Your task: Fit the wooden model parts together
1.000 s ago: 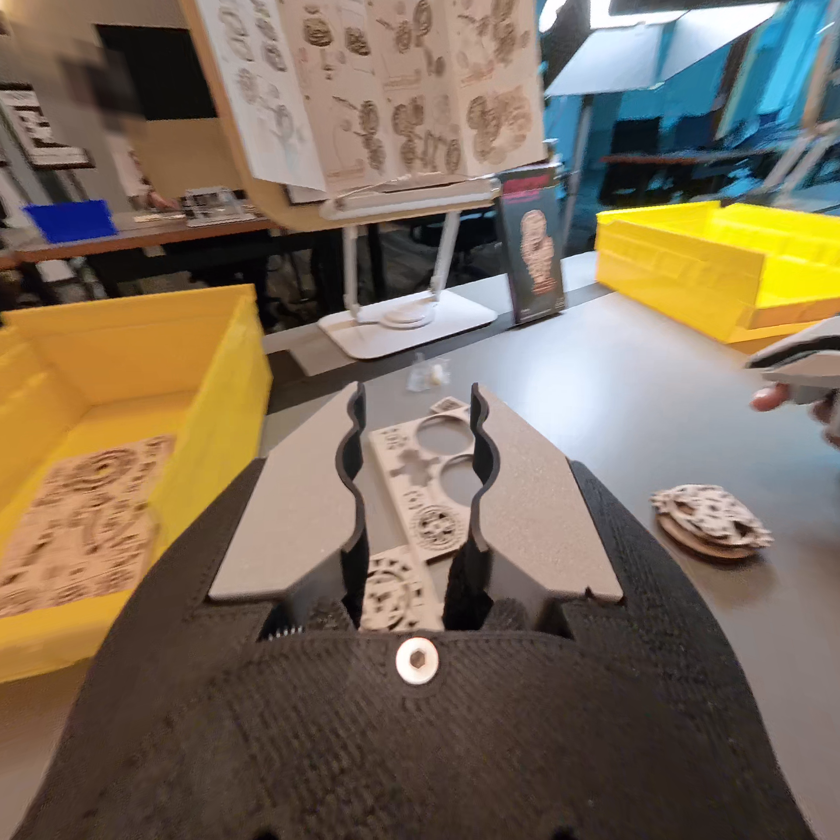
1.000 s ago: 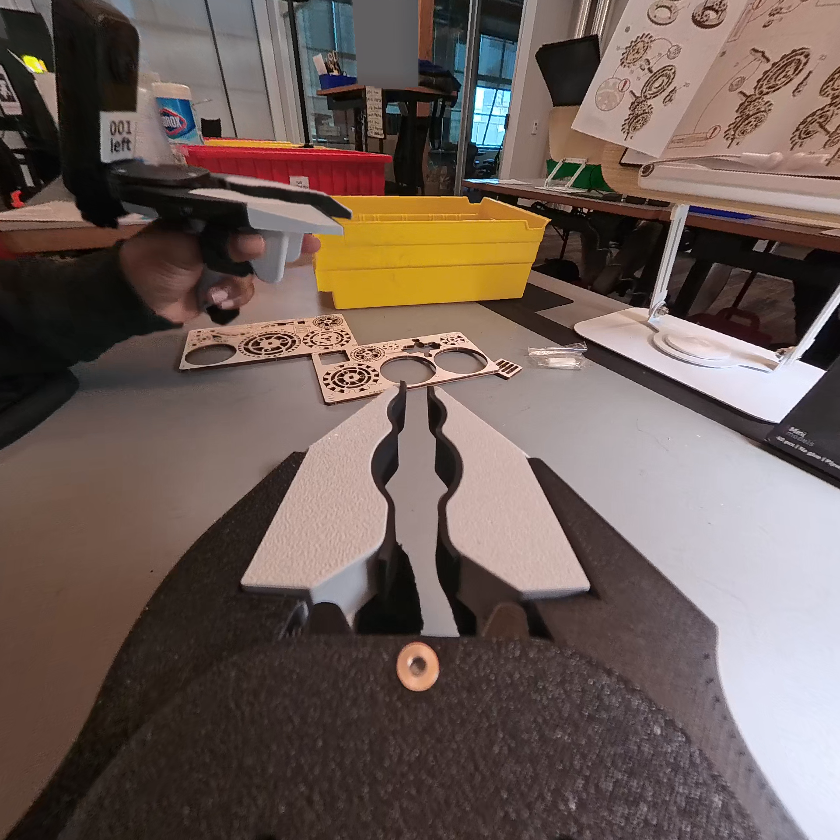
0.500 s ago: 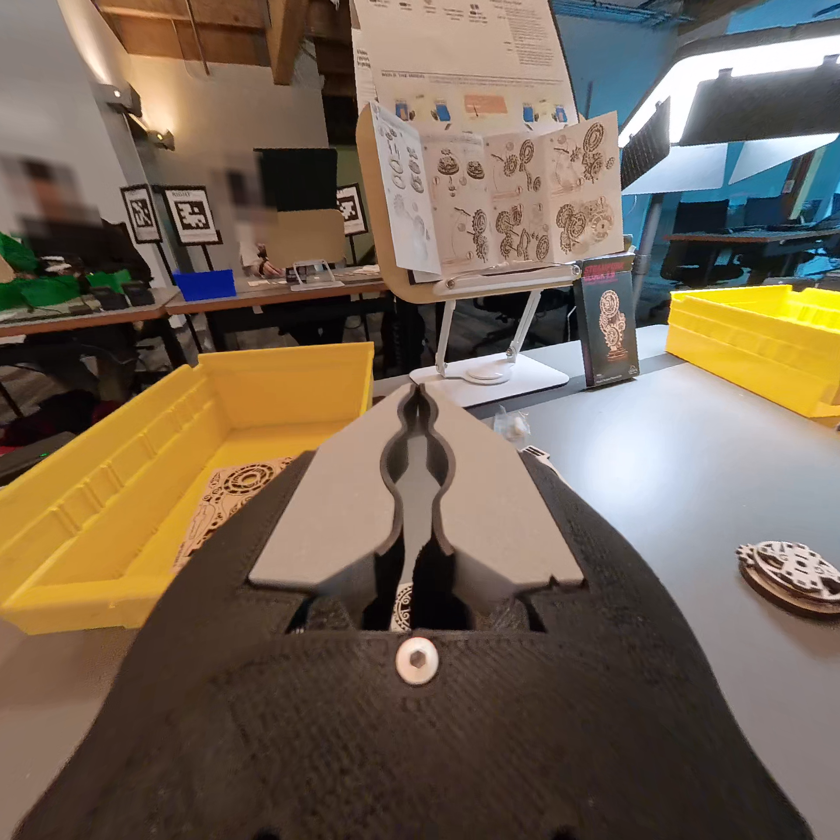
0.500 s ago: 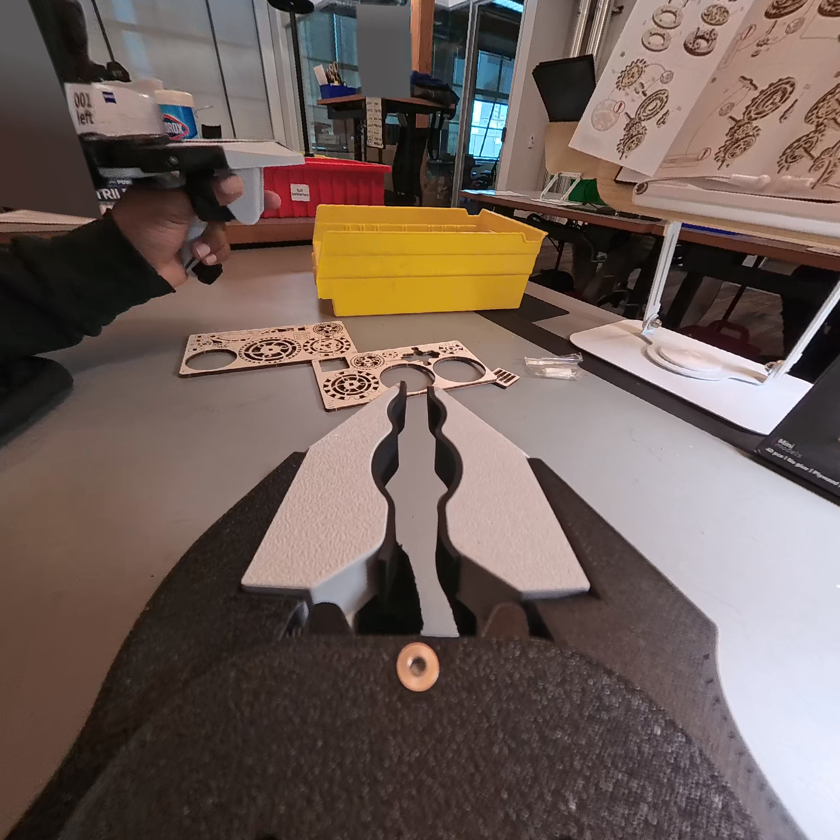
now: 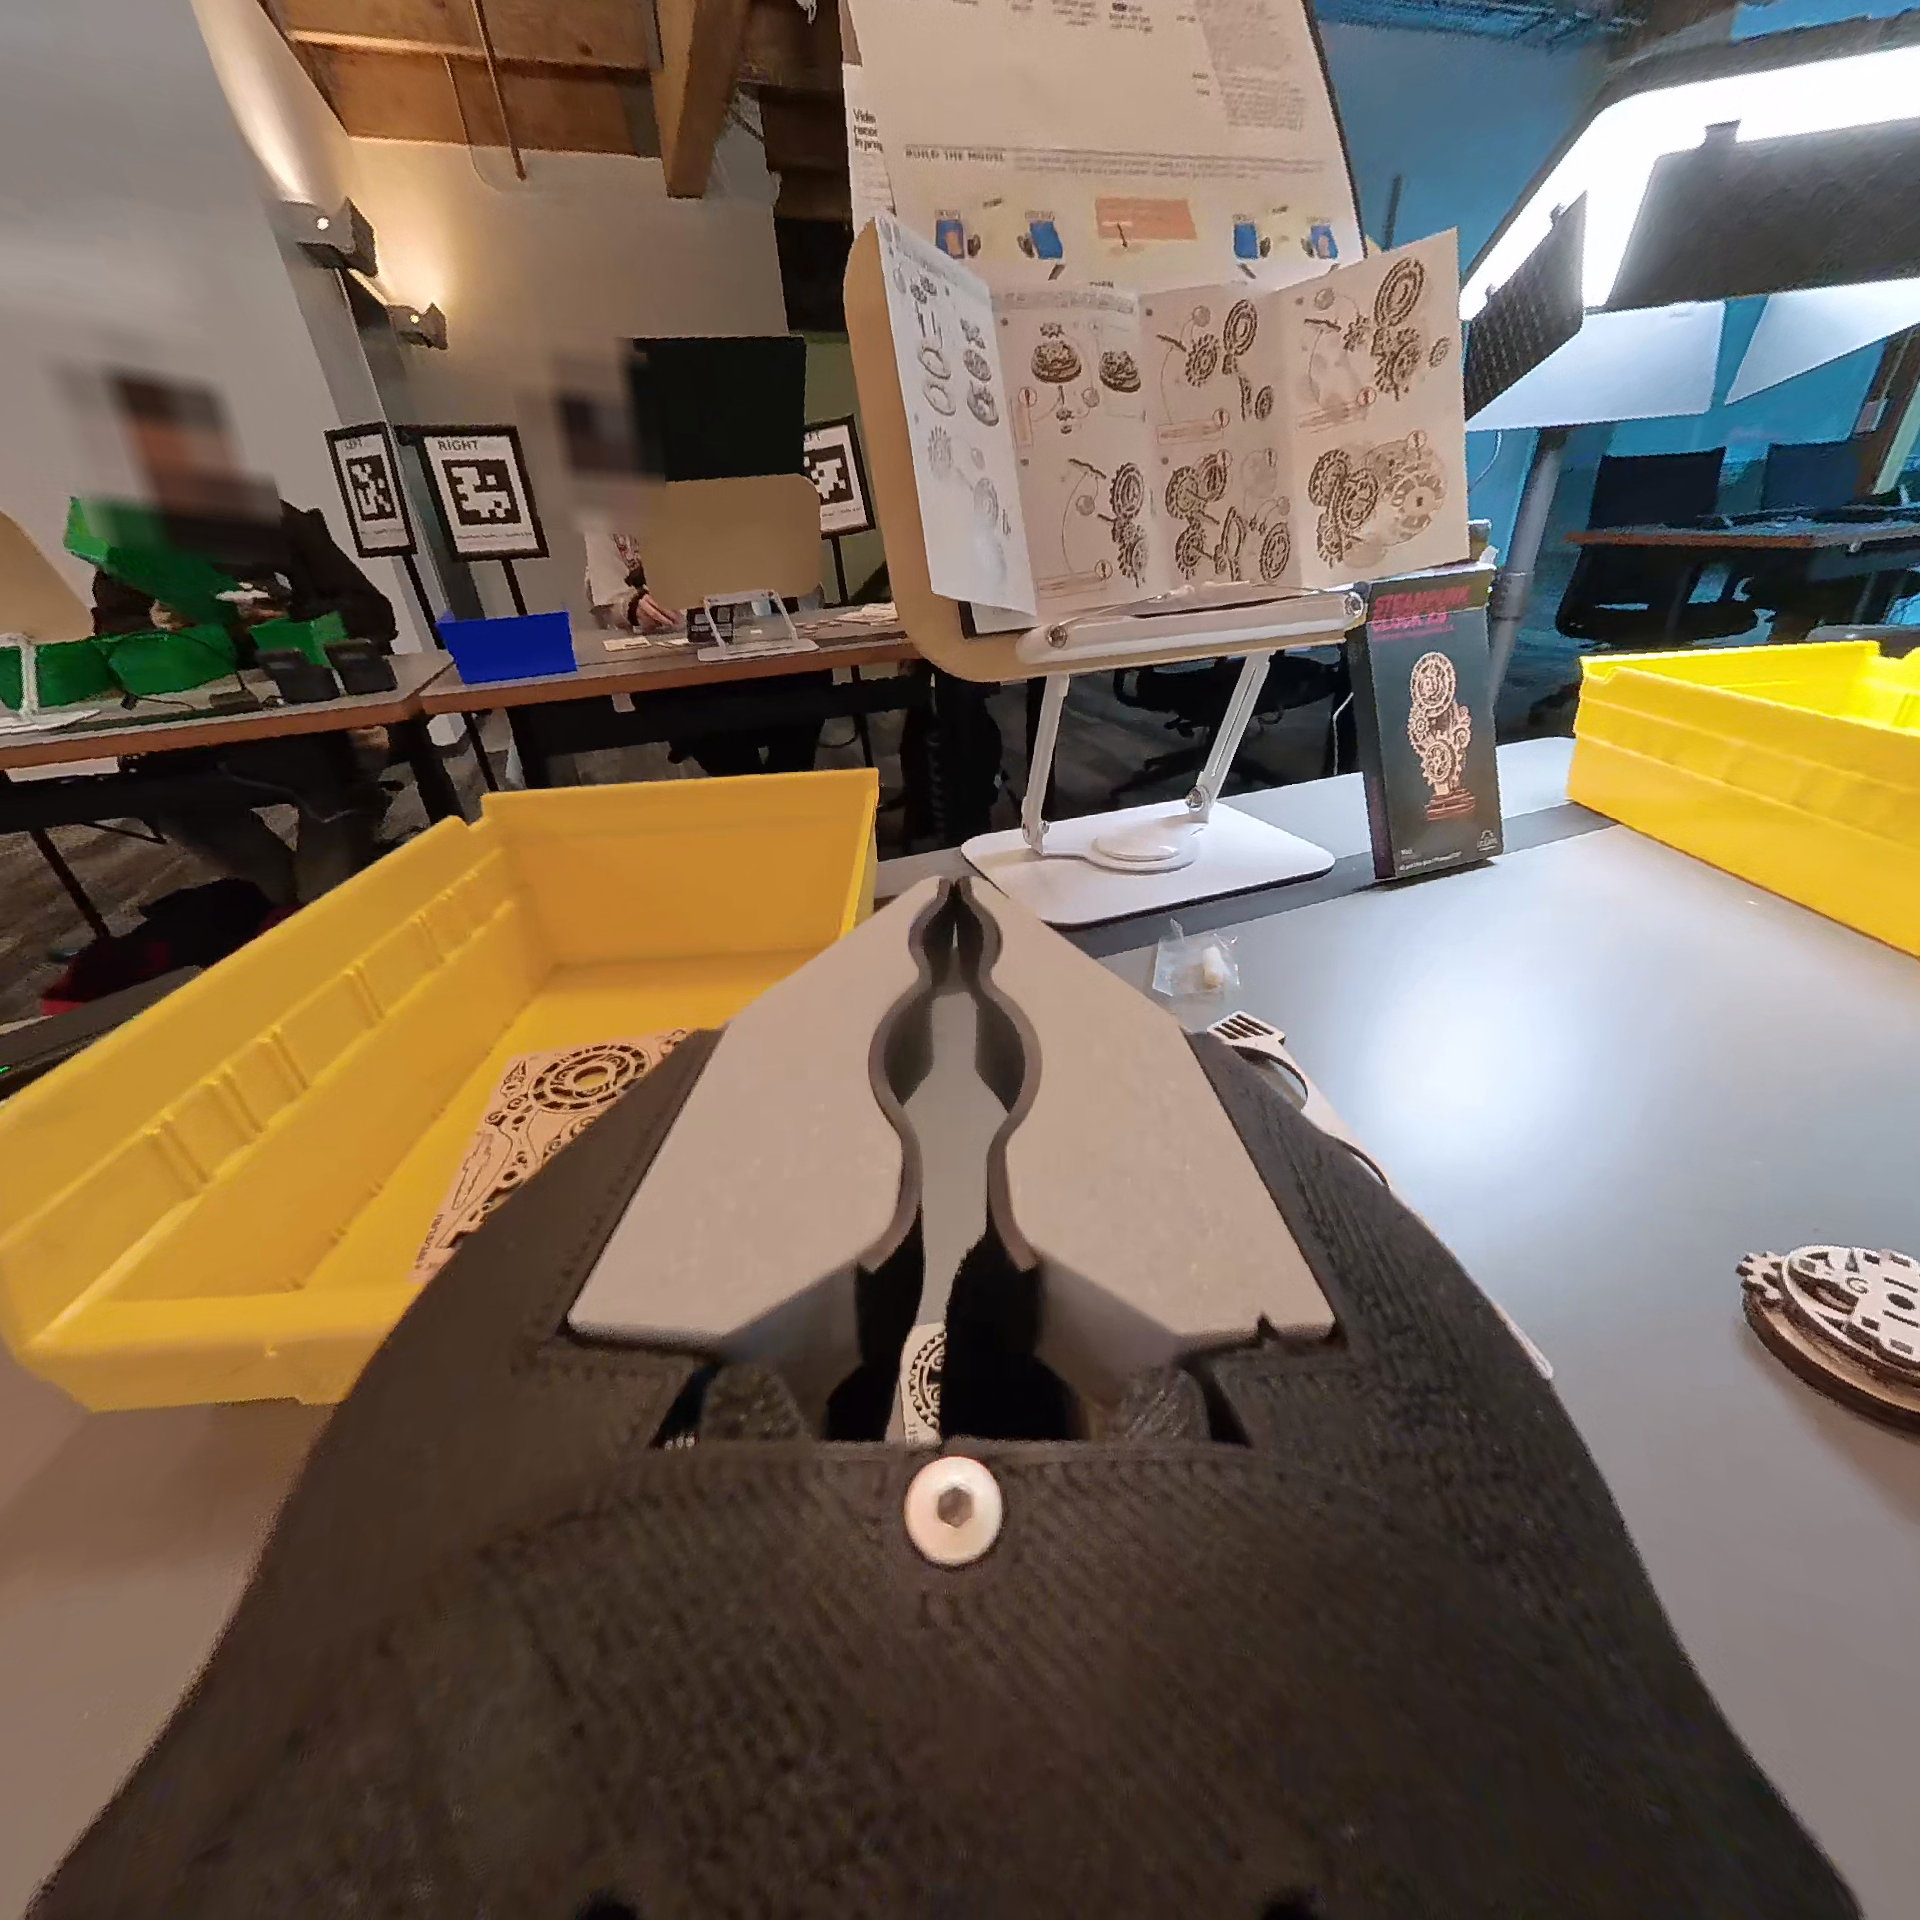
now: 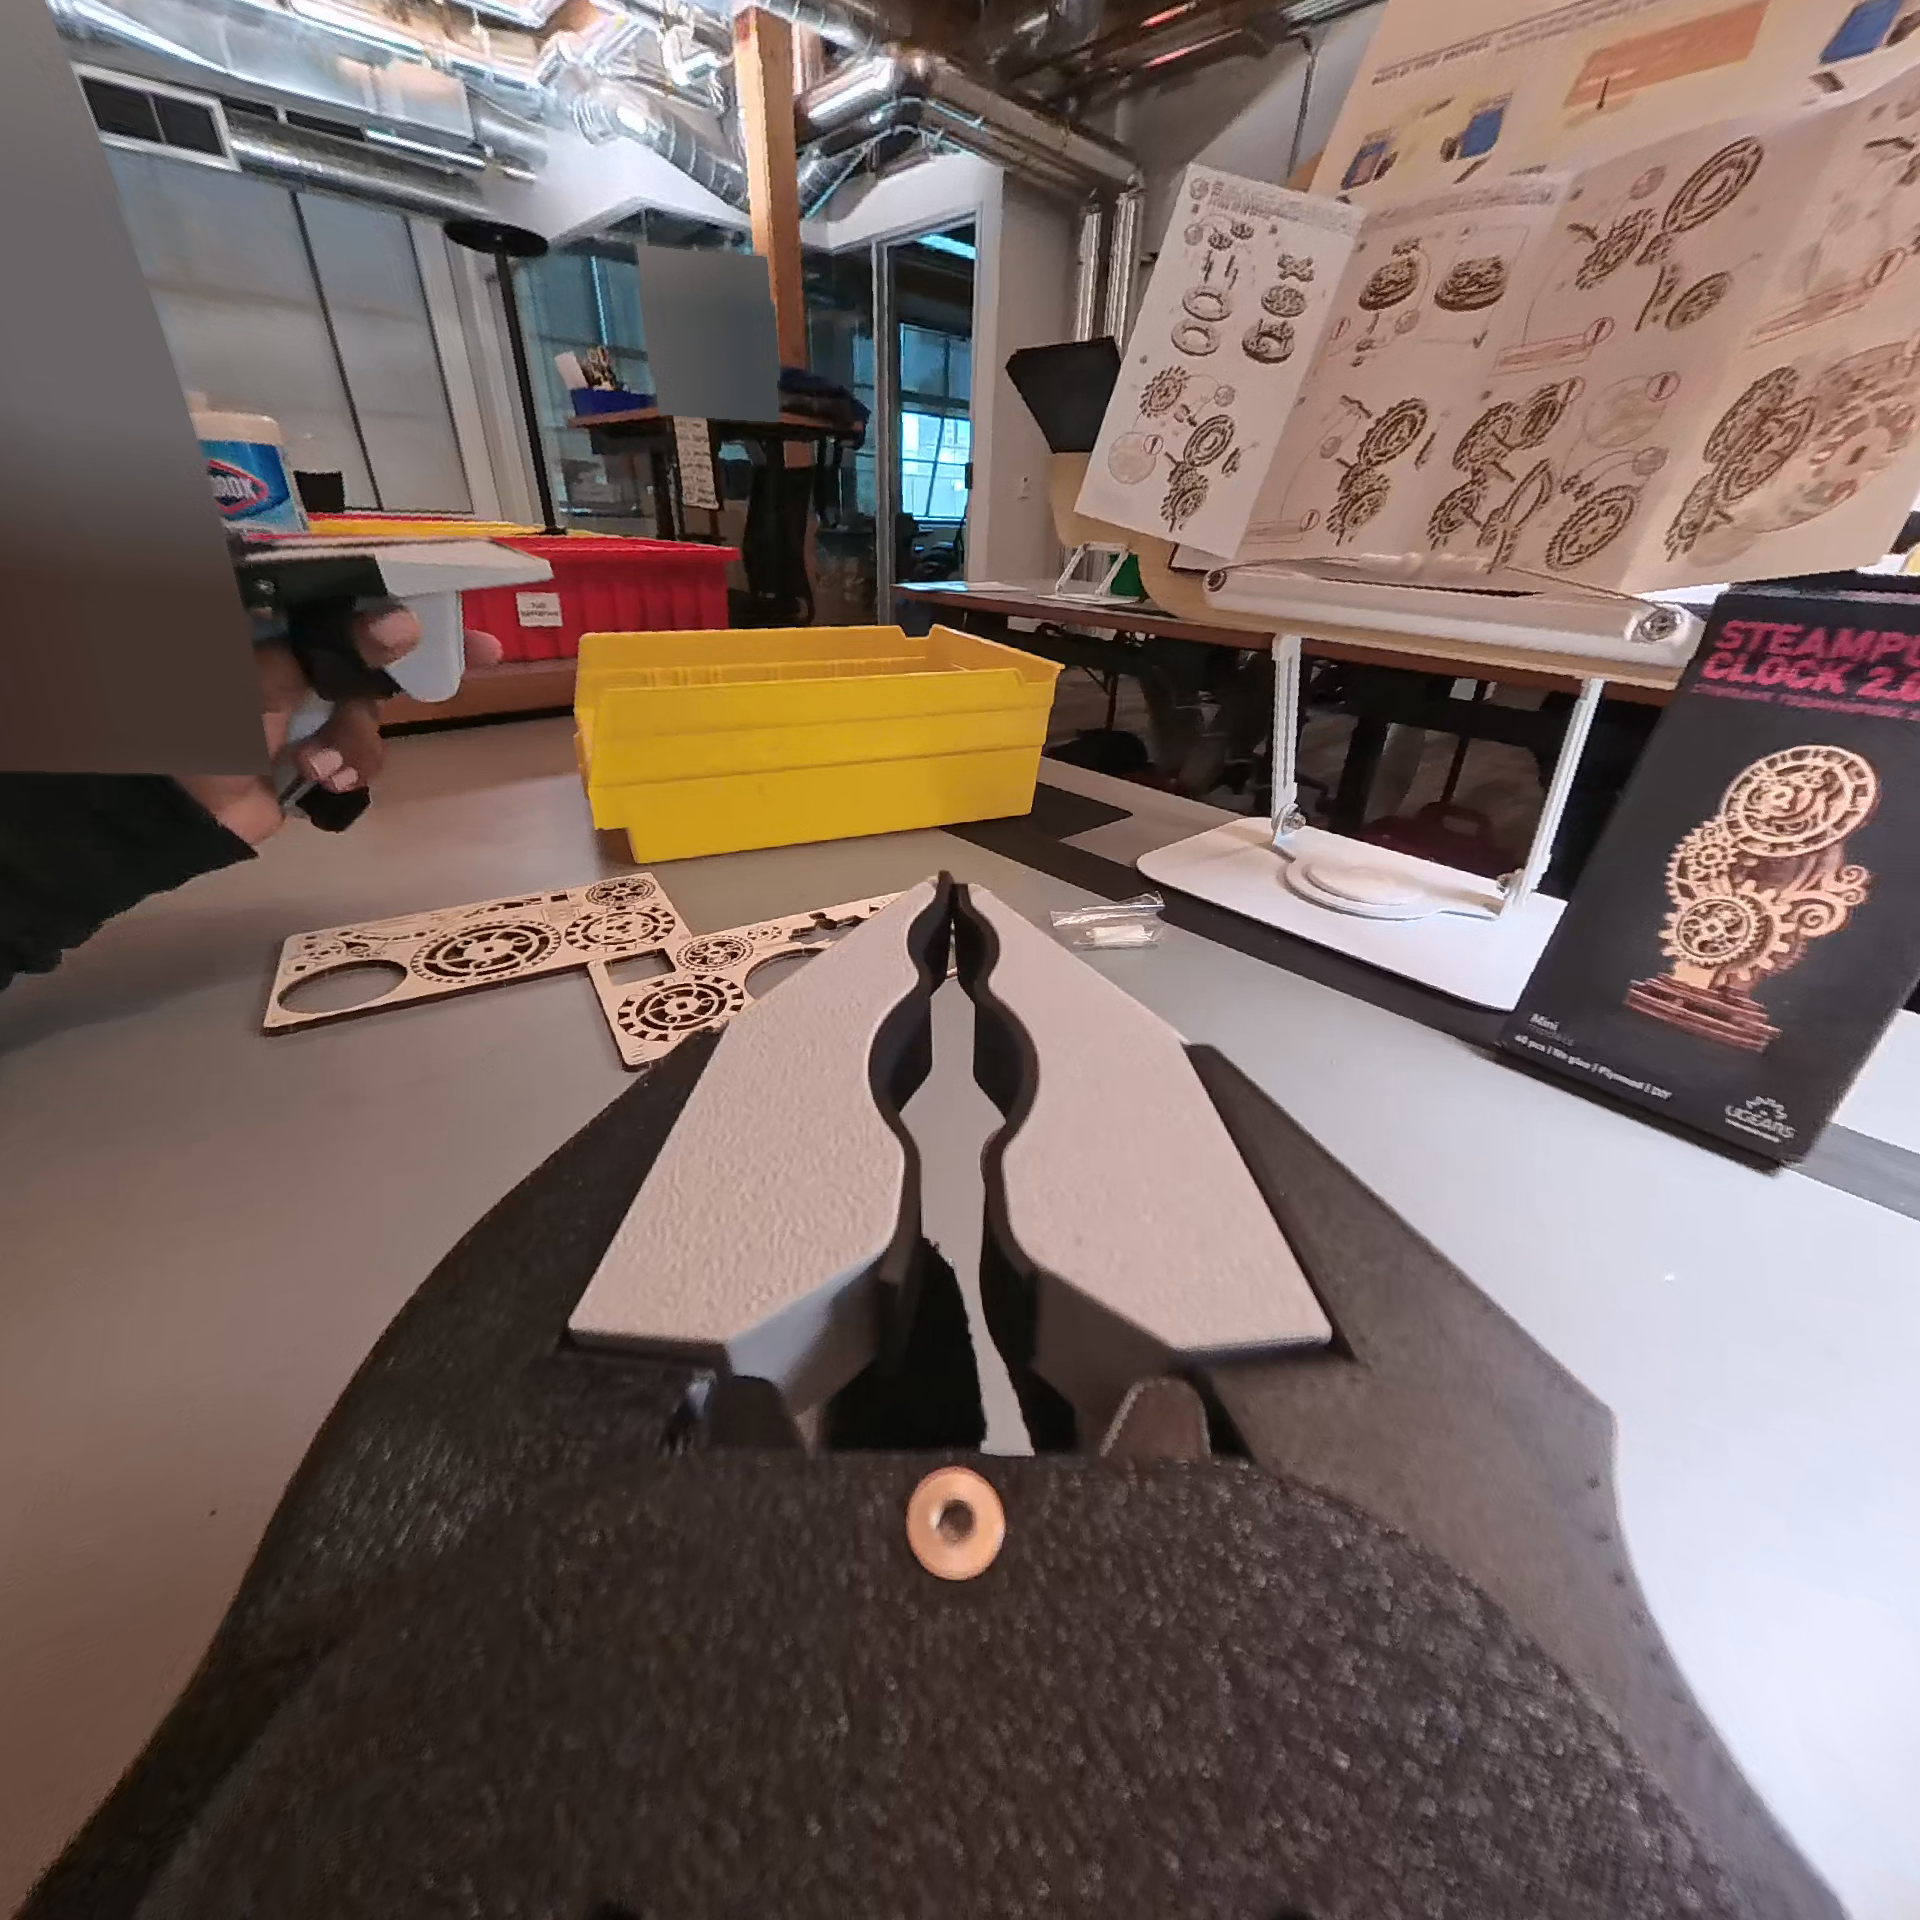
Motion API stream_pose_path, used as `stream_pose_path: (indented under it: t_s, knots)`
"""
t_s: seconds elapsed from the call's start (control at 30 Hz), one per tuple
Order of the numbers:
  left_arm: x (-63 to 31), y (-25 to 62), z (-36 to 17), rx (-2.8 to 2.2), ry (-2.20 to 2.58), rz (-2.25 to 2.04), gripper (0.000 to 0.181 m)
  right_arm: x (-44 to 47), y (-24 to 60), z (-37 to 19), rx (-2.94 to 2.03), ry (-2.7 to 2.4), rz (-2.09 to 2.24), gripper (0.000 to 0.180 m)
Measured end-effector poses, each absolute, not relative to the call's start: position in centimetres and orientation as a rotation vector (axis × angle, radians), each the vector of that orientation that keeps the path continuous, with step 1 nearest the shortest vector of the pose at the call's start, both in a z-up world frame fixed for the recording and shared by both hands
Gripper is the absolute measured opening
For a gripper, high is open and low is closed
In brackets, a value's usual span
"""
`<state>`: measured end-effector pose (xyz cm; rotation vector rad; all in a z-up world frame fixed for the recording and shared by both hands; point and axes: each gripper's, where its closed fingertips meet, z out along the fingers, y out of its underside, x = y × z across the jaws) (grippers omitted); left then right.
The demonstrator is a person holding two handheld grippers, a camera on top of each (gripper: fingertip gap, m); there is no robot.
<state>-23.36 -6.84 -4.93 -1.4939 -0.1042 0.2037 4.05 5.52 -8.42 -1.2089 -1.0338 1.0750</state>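
Both grippers are pressed together at the tips and hold nothing: the left gripper [image 5: 956, 891] hangs above the sheets [image 6: 488, 951], the right gripper [image 6: 951, 891] near them. The gear assembly [image 5: 1844, 1320] lies on the table [image 5: 1558, 1091], well right of the sheets.

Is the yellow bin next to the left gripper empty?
No, the yellow bin holds a flat wooden parts sheet lying on its floor.

Your left gripper [image 5: 956, 914] hides most of the wooden sheet [image 5: 925, 1382] beneath its jaws; the gear stack [image 5: 1844, 1314] right of them is cropped.
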Motion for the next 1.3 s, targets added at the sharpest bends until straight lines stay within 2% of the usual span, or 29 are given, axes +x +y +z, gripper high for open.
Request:
stream_pose_path:
  t_s: [0.2,0.43,0.5,0.63,0.73,0.97,1.13,1.3]
  knots:
    - [-23.0,-5.9,-6.5,-1.532,-0.089,0.180,0.000,4.5,6.5,-7.9,-1.197,-0.980,1.040,0.001]
    - [-20.8,-4.3,-7.9,-1.572,-0.024,0.135,0.000,4.8,7.2,-7.8,-1.202,-0.946,1.042,0.015]
    - [-20.0,-3.8,-8.3,-1.582,-0.017,0.115,0.006,4.7,7.1,-7.9,-1.204,-0.948,1.045,0.015]
    - [-18.6,-1.8,-7.7,-1.579,0.007,0.103,0.031,4.4,7.2,-8.3,-1.213,-0.963,1.027,0.014]
    - [-17.9,0.7,-5.1,-1.550,0.021,0.073,0.036,4.3,7.1,-8.7,-1.222,-0.979,1.017,0.013]
    - [-18.4,10.2,3.6,-1.437,0.020,0.148,0.003,4.6,6.8,-8.8,-1.207,-1.007,0.971,0.009]
    - [-19.2,17.2,7.7,-1.418,0.046,0.164,0.000,4.4,6.9,-8.6,-1.192,-1.023,0.959,0.008]
    - [-21.5,22.8,9.1,-1.447,0.040,0.251,0.000,4.0,6.8,-8.7,-1.175,-1.057,0.942,0.008]
